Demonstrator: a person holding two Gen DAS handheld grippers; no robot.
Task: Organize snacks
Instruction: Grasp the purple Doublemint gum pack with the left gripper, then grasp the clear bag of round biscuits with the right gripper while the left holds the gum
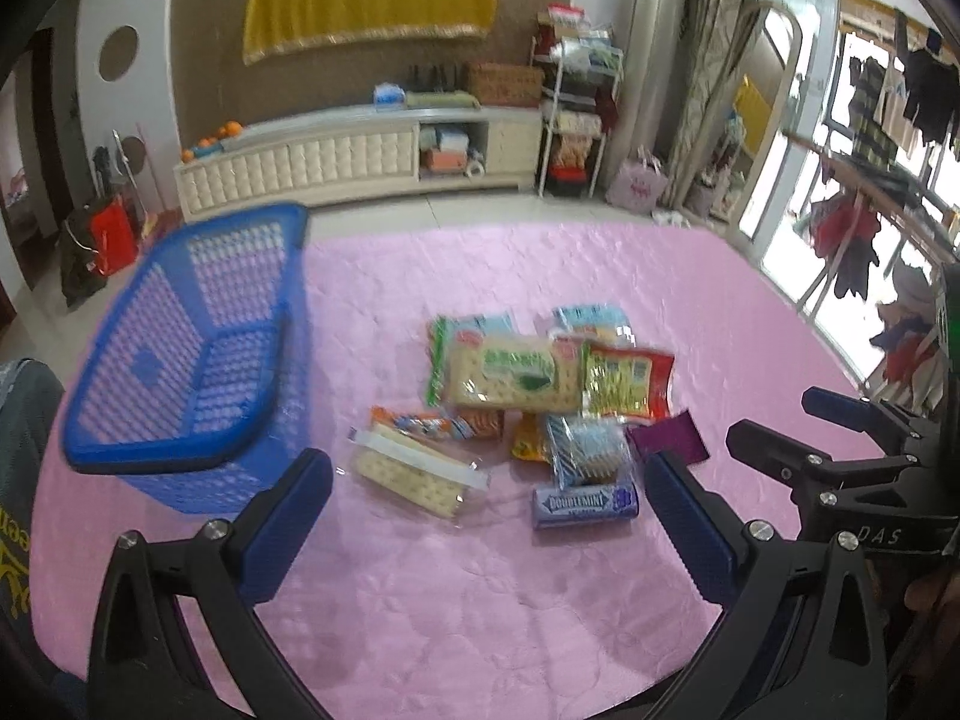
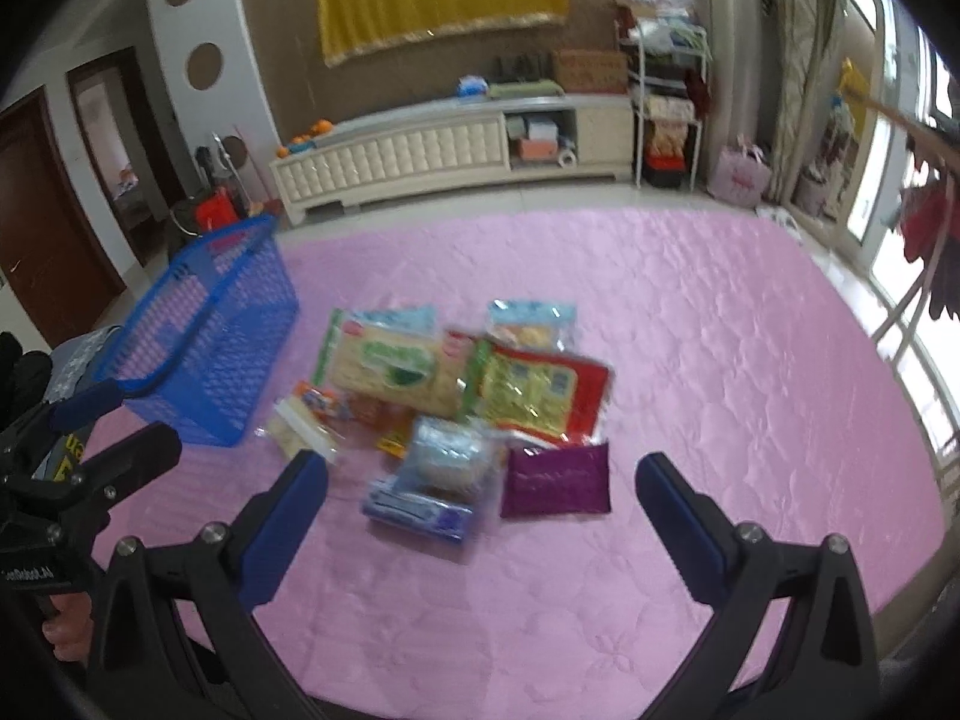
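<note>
A pile of snack packs lies on a pink mat (image 1: 480,600). It holds a large cracker pack (image 1: 507,372) (image 2: 390,369), a red and yellow pack (image 1: 624,384) (image 2: 540,393), a clear cracker pack (image 1: 414,474), a Doublemint box (image 1: 585,504) (image 2: 420,513) and a purple pouch (image 1: 669,438) (image 2: 555,477). An empty blue basket (image 1: 186,360) (image 2: 207,330) stands left of the pile. My left gripper (image 1: 489,516) is open and empty, just before the pile. My right gripper (image 2: 480,516) is open and empty, near the Doublemint box and purple pouch.
A white low cabinet (image 1: 360,156) (image 2: 450,150) runs along the far wall. A rack of goods (image 1: 576,114) stands to its right. Glass doors and hanging clothes (image 1: 870,150) are at the right. Bare tile floor lies beyond the mat.
</note>
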